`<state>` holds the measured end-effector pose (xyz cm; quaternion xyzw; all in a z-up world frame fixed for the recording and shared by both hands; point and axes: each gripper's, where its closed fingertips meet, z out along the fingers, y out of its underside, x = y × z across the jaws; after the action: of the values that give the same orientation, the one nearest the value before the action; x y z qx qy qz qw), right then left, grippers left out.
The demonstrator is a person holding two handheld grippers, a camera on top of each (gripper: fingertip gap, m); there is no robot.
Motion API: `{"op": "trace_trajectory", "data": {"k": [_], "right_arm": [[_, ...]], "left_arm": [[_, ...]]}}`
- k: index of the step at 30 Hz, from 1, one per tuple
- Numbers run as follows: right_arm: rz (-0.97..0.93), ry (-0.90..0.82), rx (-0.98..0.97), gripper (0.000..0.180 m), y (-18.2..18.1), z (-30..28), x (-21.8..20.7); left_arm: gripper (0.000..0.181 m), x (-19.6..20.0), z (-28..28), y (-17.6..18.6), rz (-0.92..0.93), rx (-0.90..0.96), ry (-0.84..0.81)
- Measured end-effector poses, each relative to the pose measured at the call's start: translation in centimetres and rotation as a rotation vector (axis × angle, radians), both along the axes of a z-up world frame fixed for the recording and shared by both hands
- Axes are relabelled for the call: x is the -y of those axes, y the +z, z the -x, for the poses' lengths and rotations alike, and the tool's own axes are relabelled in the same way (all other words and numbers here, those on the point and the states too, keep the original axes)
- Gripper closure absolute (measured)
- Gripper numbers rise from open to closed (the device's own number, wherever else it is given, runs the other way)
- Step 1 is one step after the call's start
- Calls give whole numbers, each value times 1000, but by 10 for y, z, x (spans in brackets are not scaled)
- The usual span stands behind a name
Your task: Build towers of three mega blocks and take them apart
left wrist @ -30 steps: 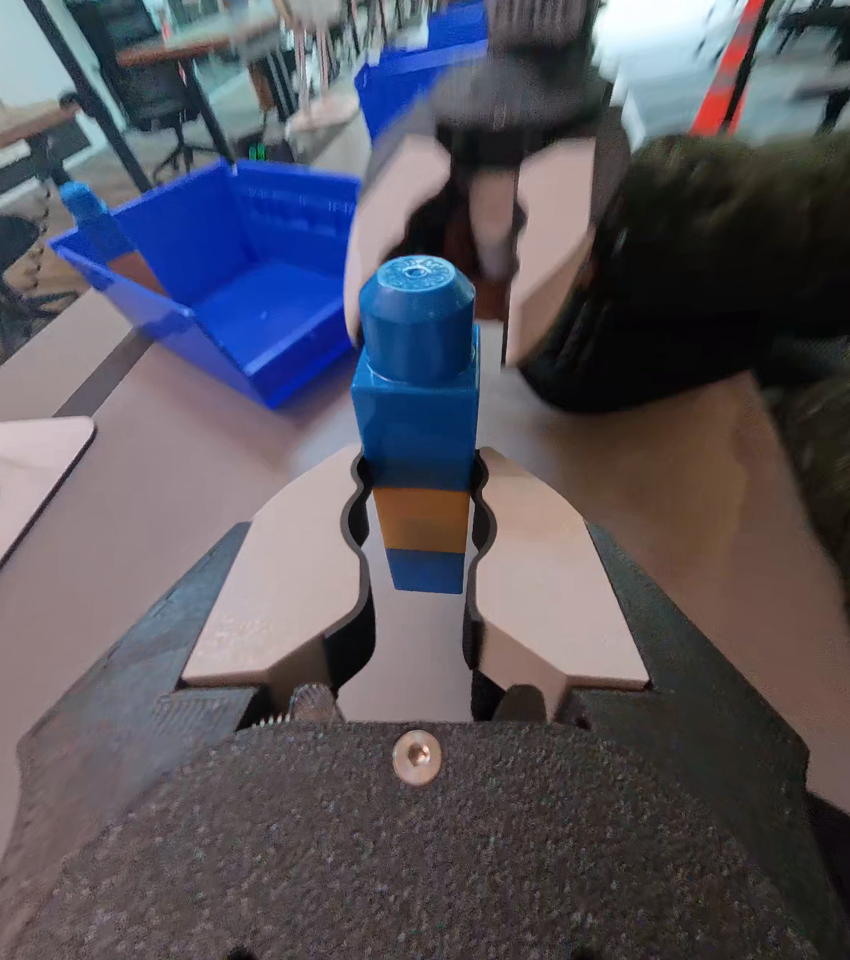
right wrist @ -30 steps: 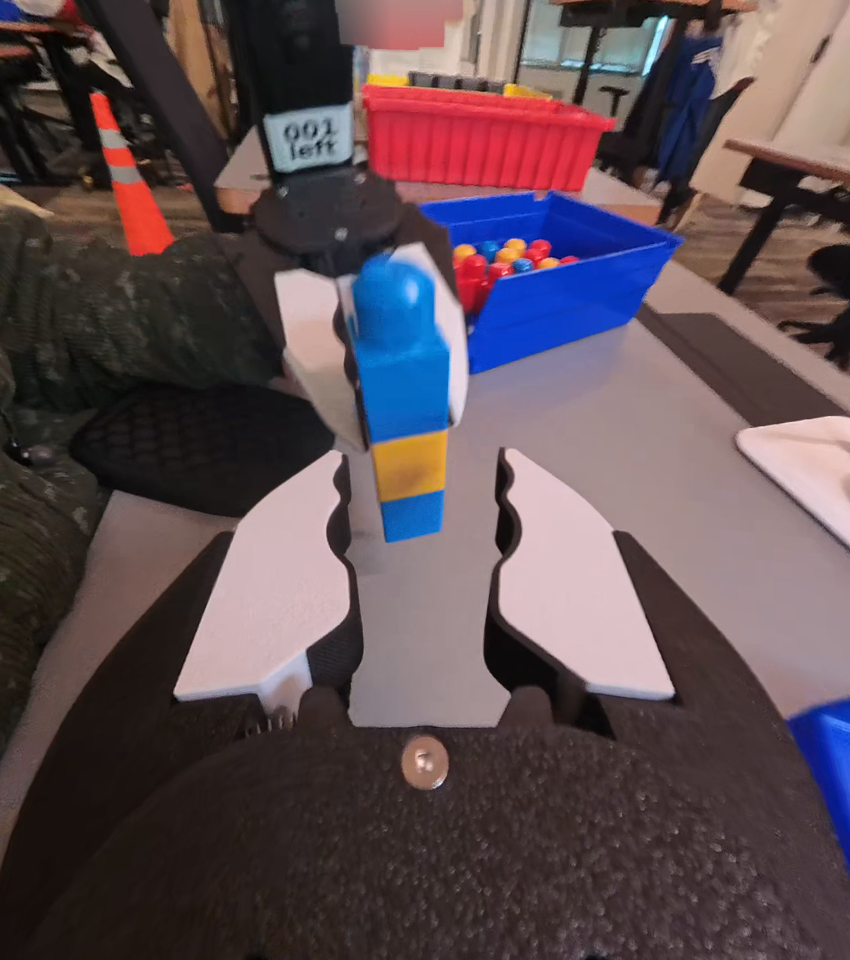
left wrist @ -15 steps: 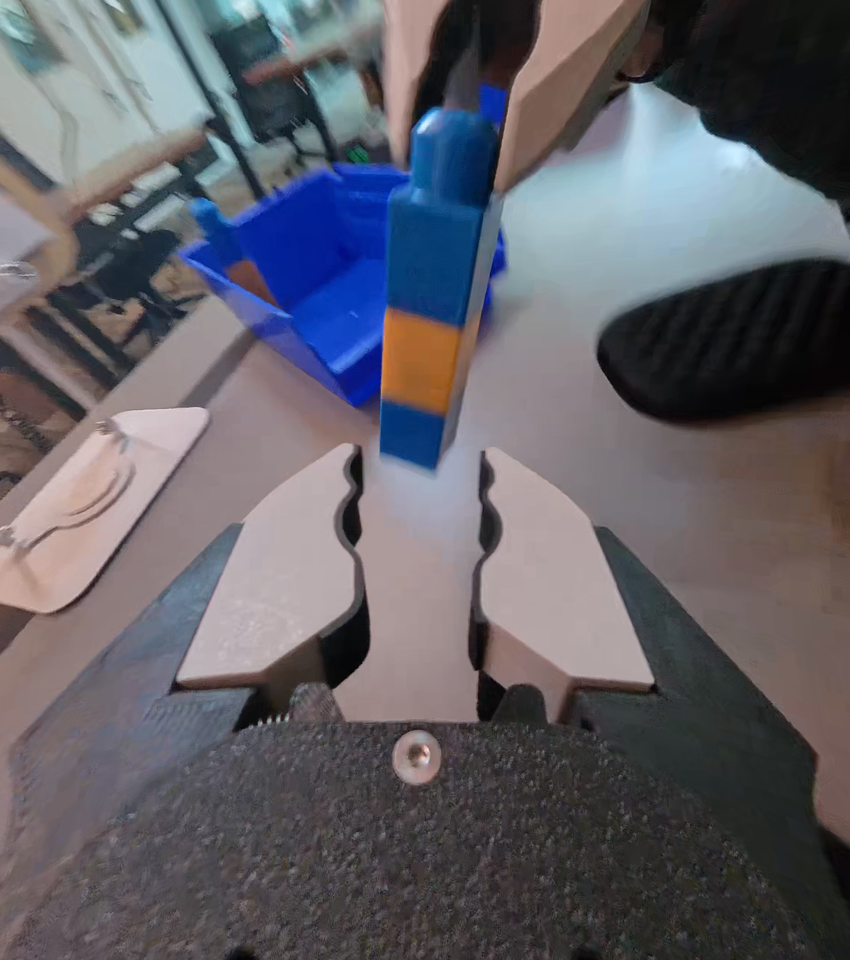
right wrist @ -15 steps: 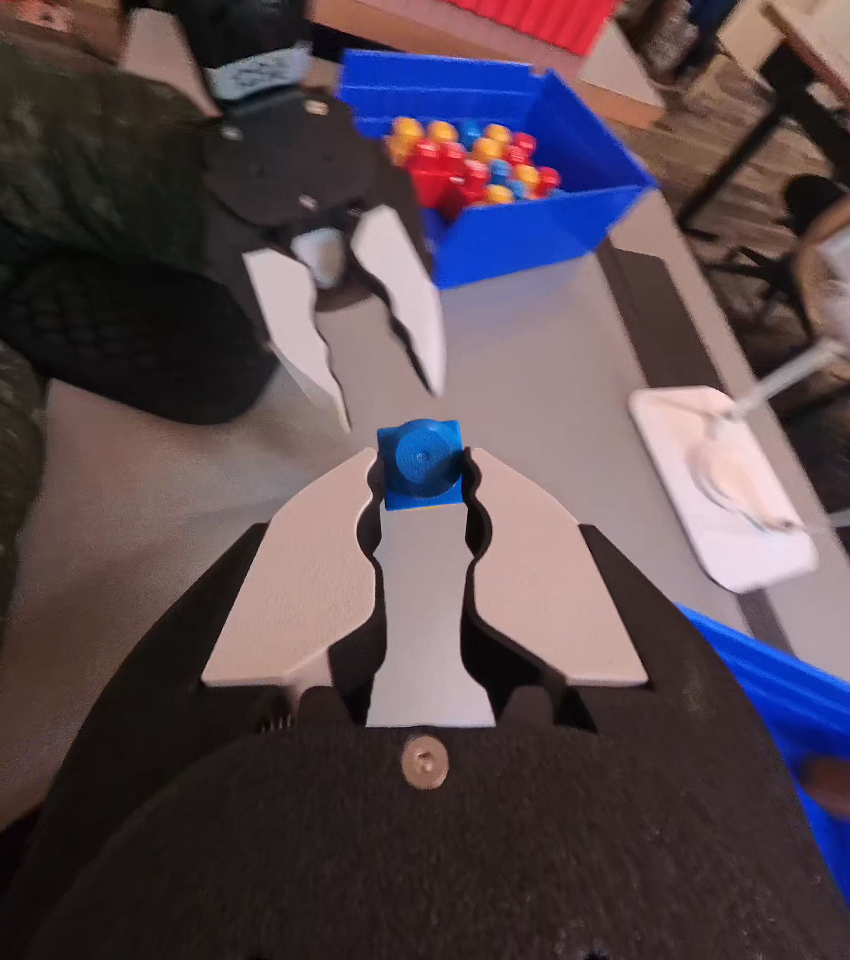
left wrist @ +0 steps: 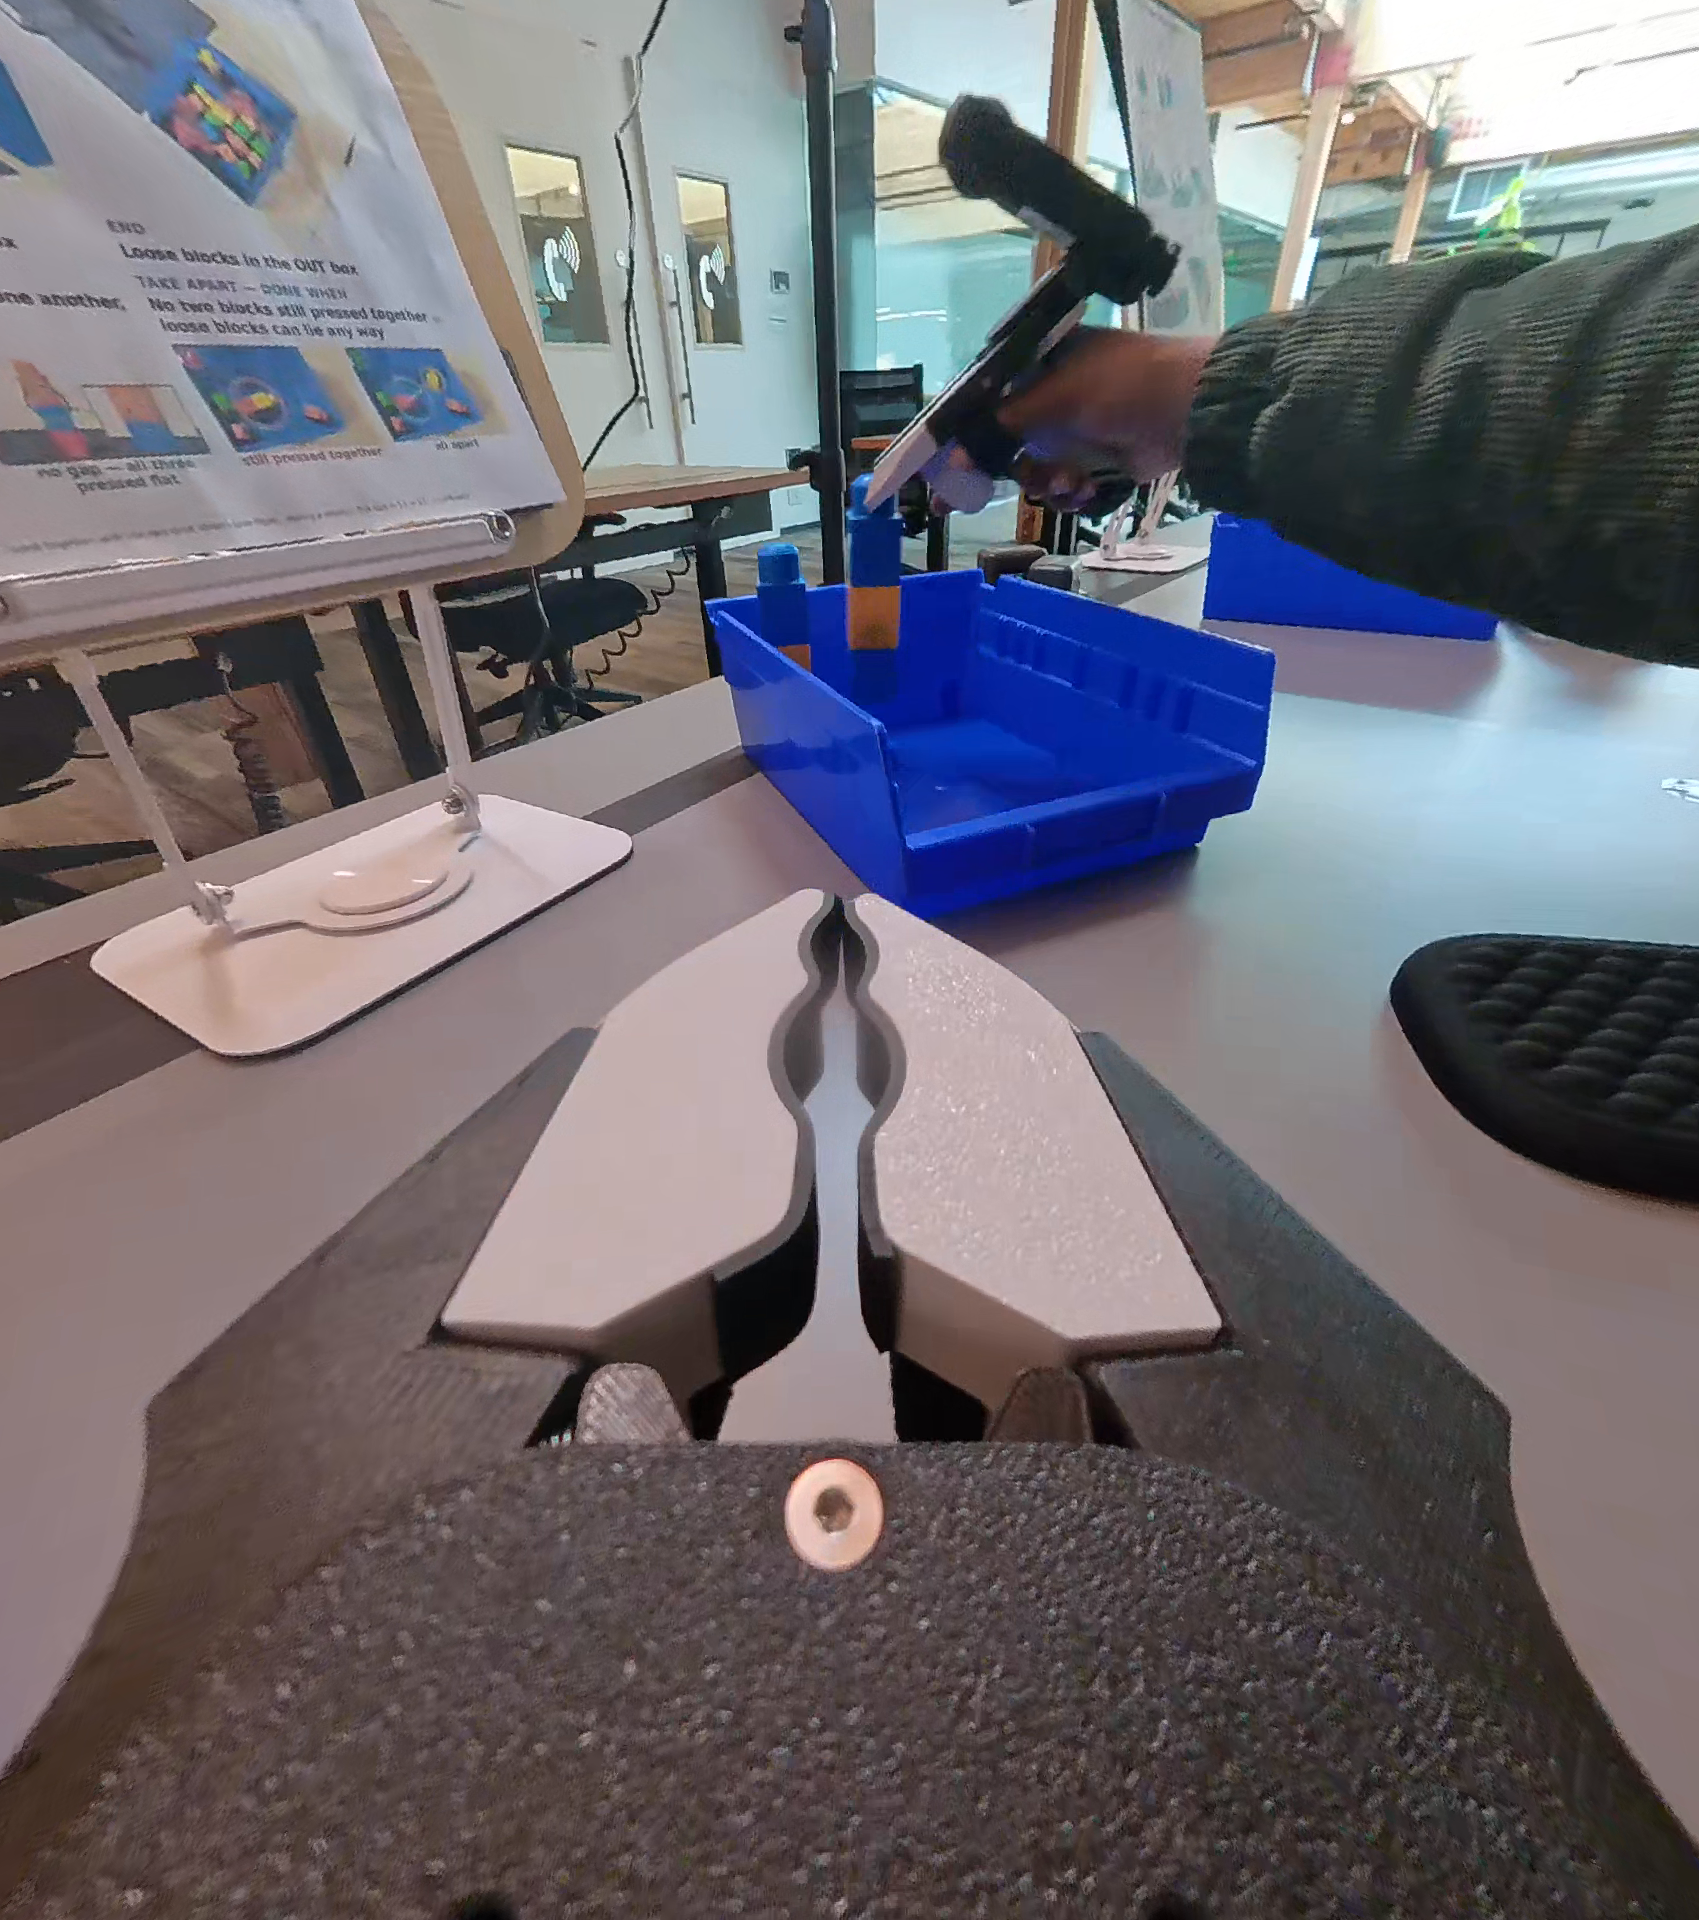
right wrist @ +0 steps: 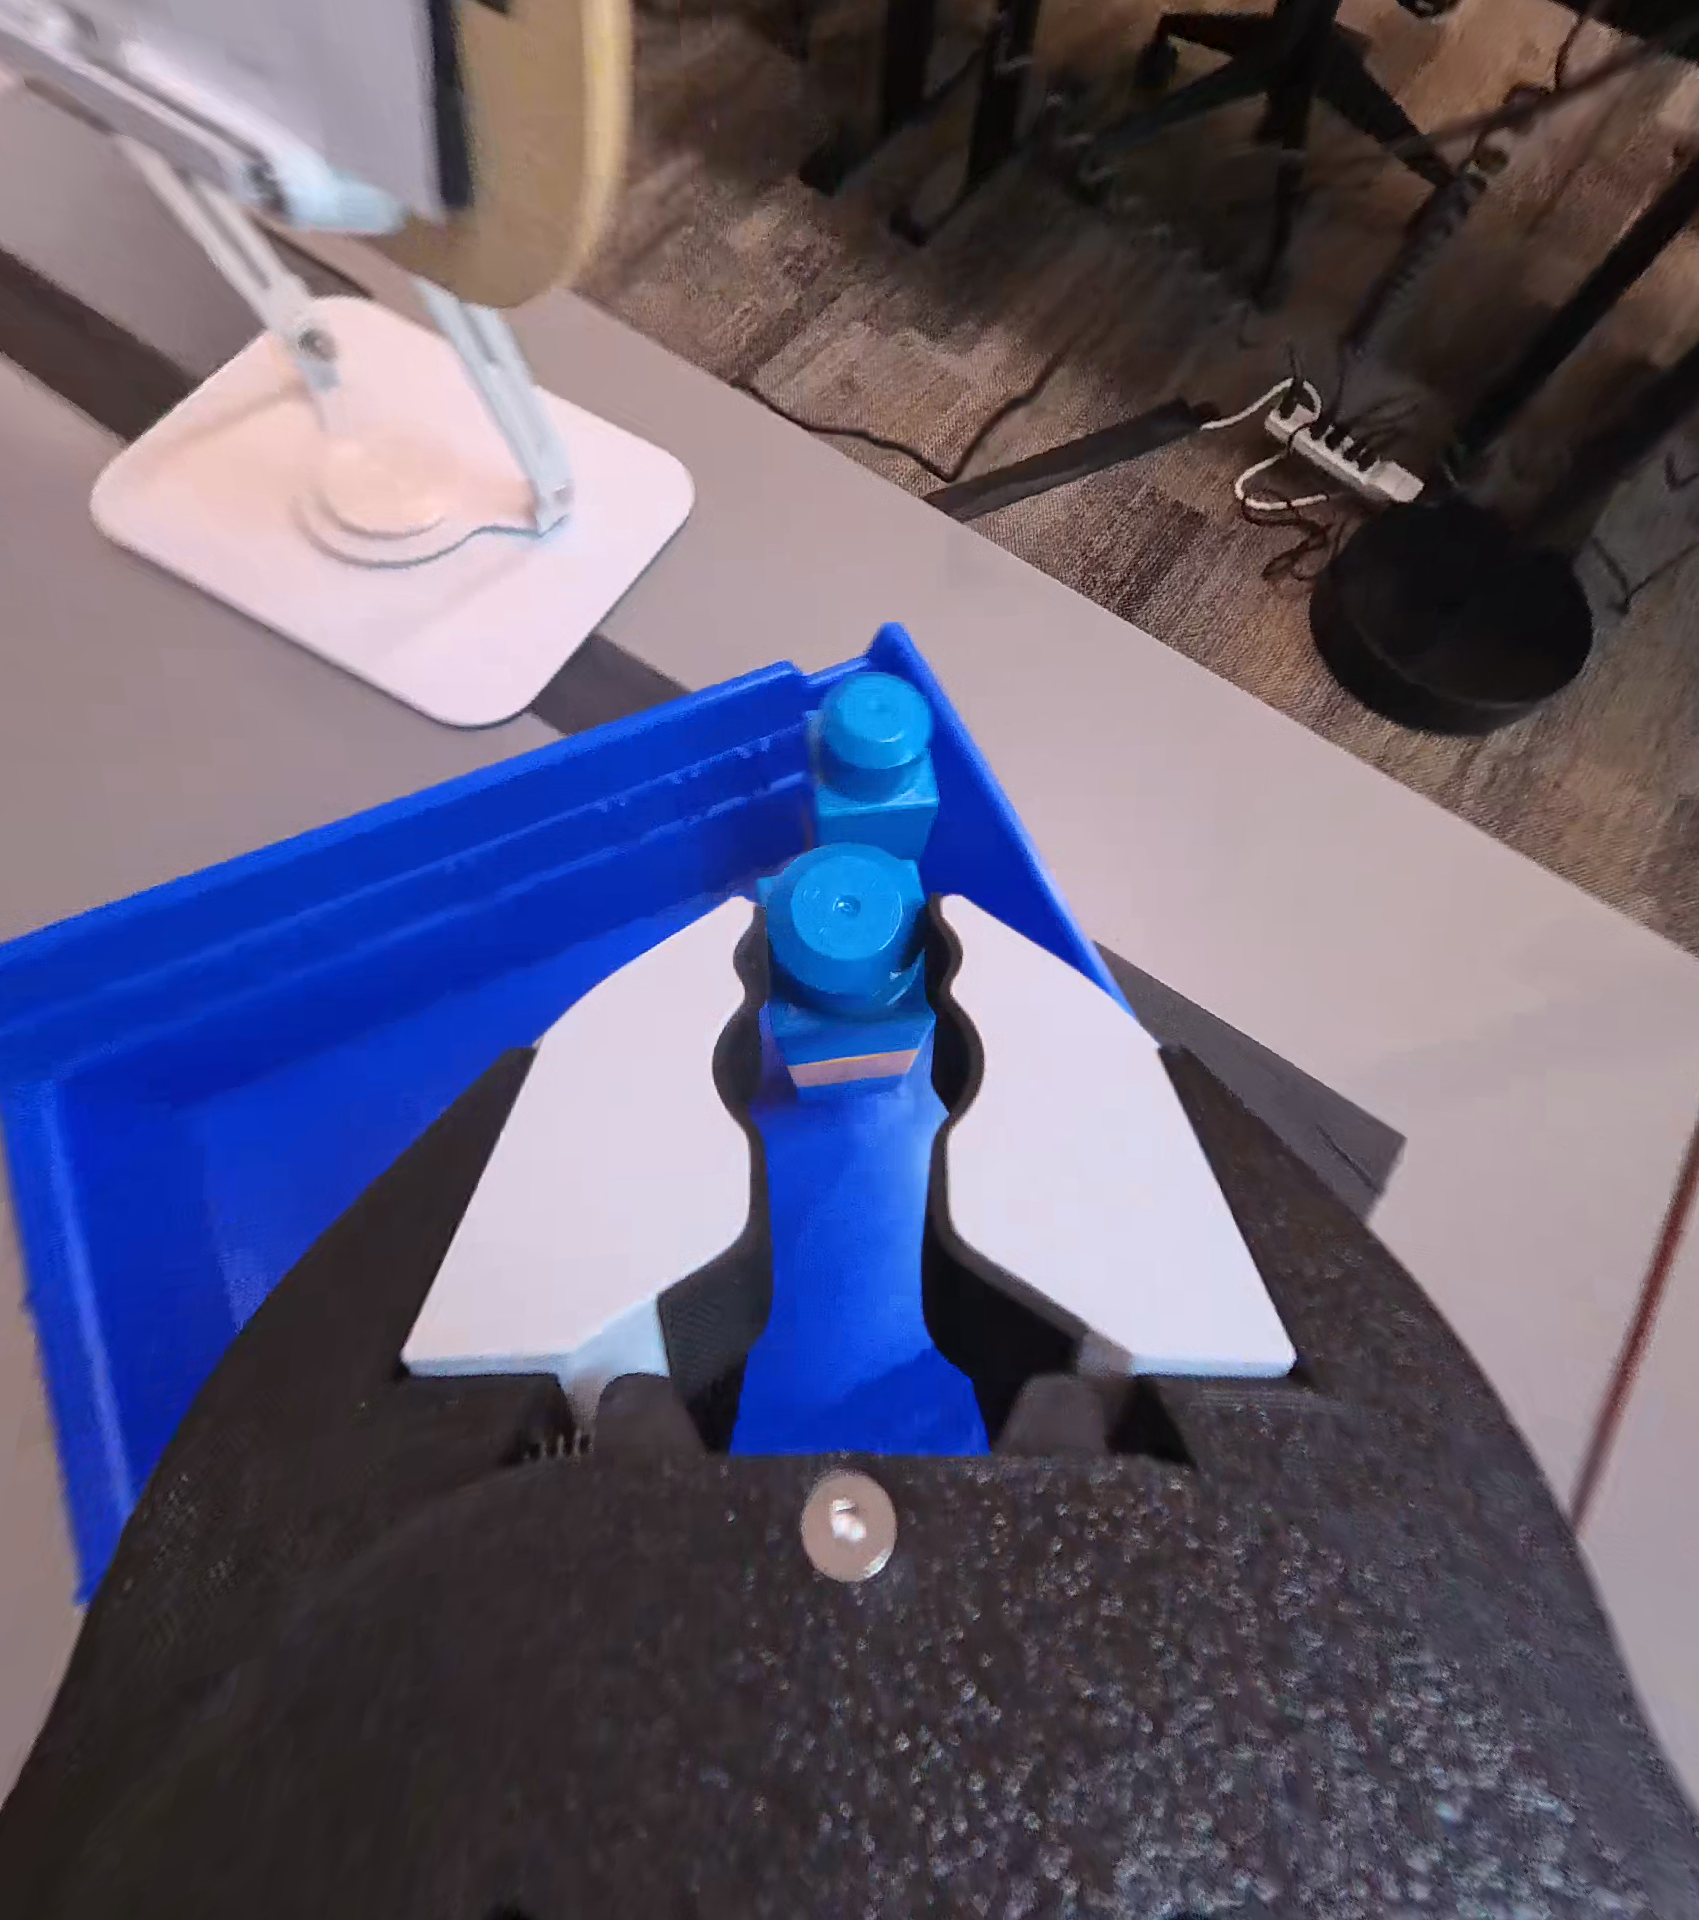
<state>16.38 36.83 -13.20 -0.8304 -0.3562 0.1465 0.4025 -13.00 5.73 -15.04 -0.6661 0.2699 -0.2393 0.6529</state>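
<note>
I am holding a tower [right wrist: 850, 971] of blue, orange and blue blocks in my right gripper [right wrist: 845, 925], whose white fingers [right wrist: 1053, 1132] are pinching the top blue block just under its stud. The tower is hanging upright inside the blue bin [left wrist: 1021, 748], toward the bin's far corner at about 12 o'clock from my right wrist camera. Just beyond it, tucked into that corner, a second tower [right wrist: 876, 774] is standing, its blue stud pointing up. From the left wrist camera, both towers are showing at about 12 o'clock, the held one [left wrist: 874, 603] slightly right of the standing one [left wrist: 783, 608], with the right gripper [left wrist: 892, 488] reaching in from 1 o'clock on a dark knitted sleeve [left wrist: 1510, 457]. My left gripper [left wrist: 840, 925] is sitting low over the grey table [left wrist: 1447, 831], jaws nearly touching at the tips and gripping nothing. A white stand [left wrist: 357, 914] carrying an instruction sheet is standing at 10 o'clock, and a black textured pad [left wrist: 1614, 1060] is lying at 3 o'clock.
</note>
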Motion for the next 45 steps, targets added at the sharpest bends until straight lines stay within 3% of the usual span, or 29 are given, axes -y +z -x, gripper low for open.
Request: {"op": "trace_trajectory", "data": {"k": [5,12,16,19,22,27,30,32,38,42,45], "right_arm": [[35,-25,-7,151,-37,3,-32],[31,8,-36,151,-37,9,-42],[8,17,-25,140,-30,8,-39],[-38,13,-31,136,-5,6,-34],[-142,55,-71,133,49,17,-14],[-325,195,-239,132,134,79,70],[-382,248,-336,159,145,122,130],[-385,270,-394,179,133,149,171],[-240,352,-449,179,23,197,277],[-253,424,-402,179,-52,204,304],[-188,460,-430,179,-53,209,309]], "left_arm": [[181,-4,-3,-12,21,-24,-20],[181,-6,-5,-20,47,-46,-32],[181,-7,-2,-19,47,-35,-18],[181,-7,-1,-19,48,-33,-12],[181,-7,1,-17,36,-35,-2],[181,-7,4,-8,4,-27,22],[181,-6,10,2,-27,-11,52],[181,-7,18,9,-40,3,82],[181,3,58,39,-86,48,189],[181,16,105,61,-103,-4,305],[177,26,147,78,-47,-107,378]]}}
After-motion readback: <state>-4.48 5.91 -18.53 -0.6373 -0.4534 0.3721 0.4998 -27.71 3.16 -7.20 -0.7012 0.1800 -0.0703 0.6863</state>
